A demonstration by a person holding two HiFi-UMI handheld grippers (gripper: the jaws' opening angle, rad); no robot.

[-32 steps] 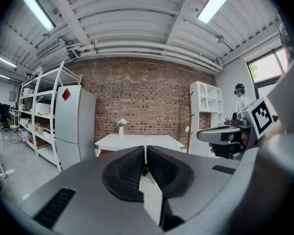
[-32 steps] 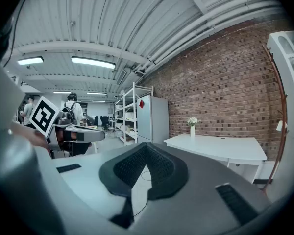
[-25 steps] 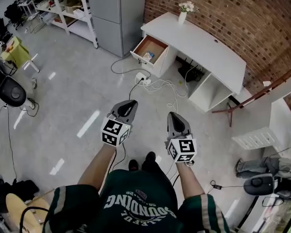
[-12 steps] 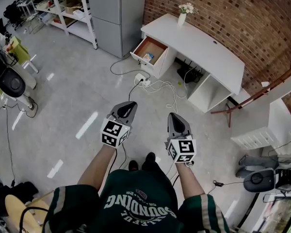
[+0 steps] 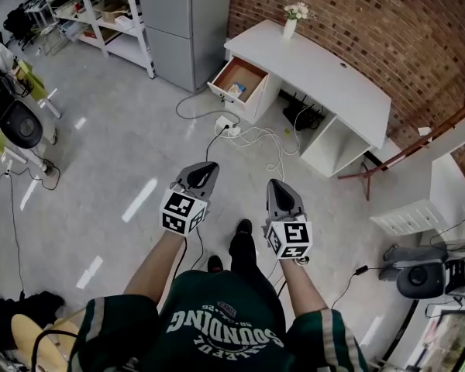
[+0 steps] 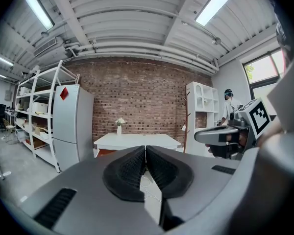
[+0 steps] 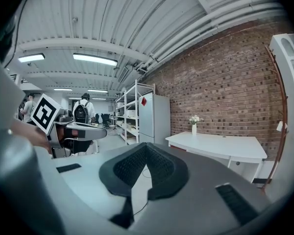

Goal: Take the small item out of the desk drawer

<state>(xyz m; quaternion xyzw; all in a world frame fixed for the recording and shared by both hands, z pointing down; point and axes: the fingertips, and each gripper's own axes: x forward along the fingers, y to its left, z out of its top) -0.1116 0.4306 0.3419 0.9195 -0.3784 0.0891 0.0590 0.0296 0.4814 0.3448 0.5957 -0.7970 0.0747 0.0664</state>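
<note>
- Floor (image 5: 116,146): grey and glossy. The person stands on it, well apart from the bench.
- Brick wall (image 5: 372,22): runs behind the bench.
- Bench (image 5: 318,72): white, set against the brick wall.
- Cabinet (image 5: 182,22): grey and tall, just beside the bench end that carries the drawer.
- Drawer (image 5: 246,73): pulled open, wooden inside.
- Left gripper (image 5: 208,166): held in front of the body and aimed toward the bench. Jaws clenched, pads touching, nothing between them.
- Right gripper (image 5: 276,184): beside the left gripper, apart from it. Jaws clenched at the tips, nothing between them.
- Cables (image 5: 248,136): white, loose on the floor between the person and the drawer.
- Vase (image 5: 291,26): white, with flowers, upright on the bench above the drawer.
- Small item (image 5: 235,91): lies inside the drawer near its front panel, far from both grippers.
</note>
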